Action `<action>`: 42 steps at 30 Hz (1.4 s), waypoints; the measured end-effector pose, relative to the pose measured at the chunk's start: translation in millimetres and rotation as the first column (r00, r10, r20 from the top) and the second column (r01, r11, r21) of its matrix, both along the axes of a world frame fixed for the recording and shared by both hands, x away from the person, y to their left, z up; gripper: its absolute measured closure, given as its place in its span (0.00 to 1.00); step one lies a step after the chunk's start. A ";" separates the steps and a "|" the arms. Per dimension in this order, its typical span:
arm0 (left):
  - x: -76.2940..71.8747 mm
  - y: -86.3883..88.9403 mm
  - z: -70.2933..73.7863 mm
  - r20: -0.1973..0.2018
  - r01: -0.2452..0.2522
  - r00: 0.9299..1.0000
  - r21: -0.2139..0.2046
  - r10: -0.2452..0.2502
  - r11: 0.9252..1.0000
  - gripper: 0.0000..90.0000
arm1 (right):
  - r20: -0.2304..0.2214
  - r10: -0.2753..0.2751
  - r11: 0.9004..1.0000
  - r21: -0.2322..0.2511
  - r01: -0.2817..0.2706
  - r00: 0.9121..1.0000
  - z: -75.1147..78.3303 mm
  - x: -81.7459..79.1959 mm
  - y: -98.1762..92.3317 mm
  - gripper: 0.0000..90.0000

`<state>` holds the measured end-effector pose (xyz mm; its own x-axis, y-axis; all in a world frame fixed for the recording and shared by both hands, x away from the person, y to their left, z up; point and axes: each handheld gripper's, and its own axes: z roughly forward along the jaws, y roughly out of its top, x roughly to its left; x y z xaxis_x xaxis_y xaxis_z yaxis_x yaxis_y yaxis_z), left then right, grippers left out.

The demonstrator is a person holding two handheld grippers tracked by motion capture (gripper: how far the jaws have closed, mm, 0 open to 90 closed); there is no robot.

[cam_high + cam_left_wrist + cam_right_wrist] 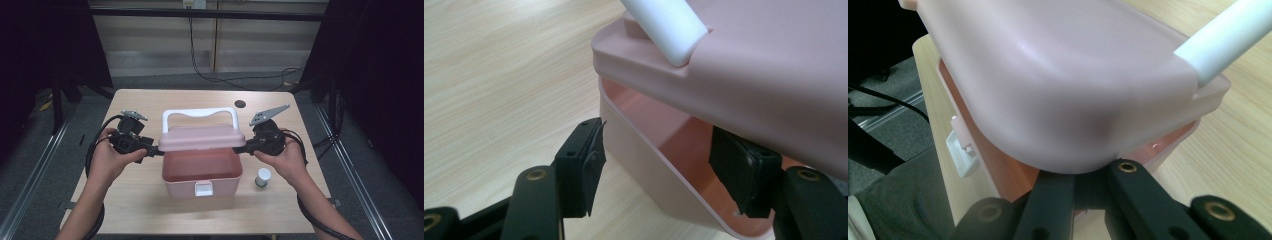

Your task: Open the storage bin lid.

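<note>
While the pink box (202, 172) stands near the middle of the table (135, 210), you hold its lid (201, 137) raised above the opening, one gripper at each end. In the high view, your left gripper (154, 150) meets the lid's left end and your right gripper (240, 148) its right end. The white handle (200, 114) stands upright on the lid, and the white latch (203, 188) on the box's front wall hangs free. A small white-capped bottle (262, 177) stands just beside the box on its right, apart from it. Holding both ends appears meant to keep the lid level and the interior accessible.

In the left gripper view, your jaws stand partly apart and straddle the box's side wall (644, 165): one pad (591, 160) lies outside the wall, the other (739, 172) sits inside, under the lid's edge (644, 70). Neither pad visibly clamps anything. I judge that the inner jaw props the lid from beneath rather than pinching it.

In the right gripper view, your jaws run together beneath the lid's rounded corner (1063, 100), and their tips are hidden under it. They read as closed, with nothing seen between them. The lid lies directly above and in front of the jaws, seemingly resting on them, with the box's rim (1168, 142) just below.
</note>
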<state>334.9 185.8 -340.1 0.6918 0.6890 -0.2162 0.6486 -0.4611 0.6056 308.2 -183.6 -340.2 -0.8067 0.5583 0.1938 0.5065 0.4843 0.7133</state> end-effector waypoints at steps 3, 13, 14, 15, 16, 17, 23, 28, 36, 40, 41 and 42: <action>-0.2 -1.5 0.9 0.002 0.010 1.000 -0.007 -0.010 1.000 0.42 | -0.002 -0.007 1.000 0.000 0.007 1.000 1.2 0.6 -0.2 1.00; 0.5 -7.2 3.5 0.015 0.024 1.000 -0.024 -0.023 0.999 0.42 | 0.009 -0.017 1.000 0.012 0.017 1.000 2.5 2.6 -3.0 1.00; 0.5 -7.7 3.9 0.021 0.024 1.000 -0.018 -0.023 1.000 0.42 | 0.006 -0.022 1.000 0.017 0.022 1.000 2.6 2.6 -3.6 1.00; 0.5 -8.3 4.3 0.024 0.015 1.000 -0.024 -0.015 1.000 0.42 | 0.002 -0.023 1.000 0.020 0.023 1.000 2.8 2.7 -4.2 1.00; 0.7 -8.6 4.8 0.028 0.014 1.000 -0.025 -0.013 1.000 0.42 | 0.001 -0.025 0.999 0.022 0.025 1.000 2.7 2.9 -4.6 1.00; 1.0 -8.9 5.5 0.027 0.016 1.000 -0.027 -0.016 1.000 0.42 | 0.002 -0.025 0.999 0.021 0.025 1.000 2.6 3.0 -4.9 1.00; 3.1 -11.4 6.6 0.032 0.017 0.999 -0.030 -0.016 0.999 0.43 | -0.001 -0.028 0.999 0.021 0.028 1.000 -0.4 2.8 -5.4 1.00; 4.1 -13.8 9.1 0.039 0.020 0.999 -0.034 -0.019 0.999 0.44 | -0.008 -0.027 1.000 0.016 0.027 1.000 -6.3 2.3 -6.3 1.00; 5.7 -16.2 13.6 0.056 0.012 0.998 -0.027 -0.010 1.000 0.46 | -0.016 -0.019 1.000 0.006 0.019 1.000 -15.8 0.3 -5.3 1.00; 7.1 -17.2 14.4 0.063 0.009 0.998 -0.028 -0.007 1.000 0.47 | -0.023 -0.010 1.000 -0.002 0.010 1.000 -23.3 -1.1 -3.2 1.00; 7.5 -17.4 14.8 0.064 0.010 0.998 -0.025 -0.008 1.000 0.47 | -0.029 -0.009 1.000 0.001 0.009 1.000 -25.5 -1.6 -2.8 1.00; 7.5 -17.6 15.1 0.064 0.009 0.998 -0.023 -0.007 1.000 0.47 | -0.027 -0.005 1.000 -0.004 0.005 1.000 -28.5 -1.7 -2.6 1.00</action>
<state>342.4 168.2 -325.0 0.7100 0.6789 -0.1871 0.6047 -0.4516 0.6560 306.5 -186.2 -368.7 -0.7984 0.5629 0.2135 0.5281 0.4844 0.6975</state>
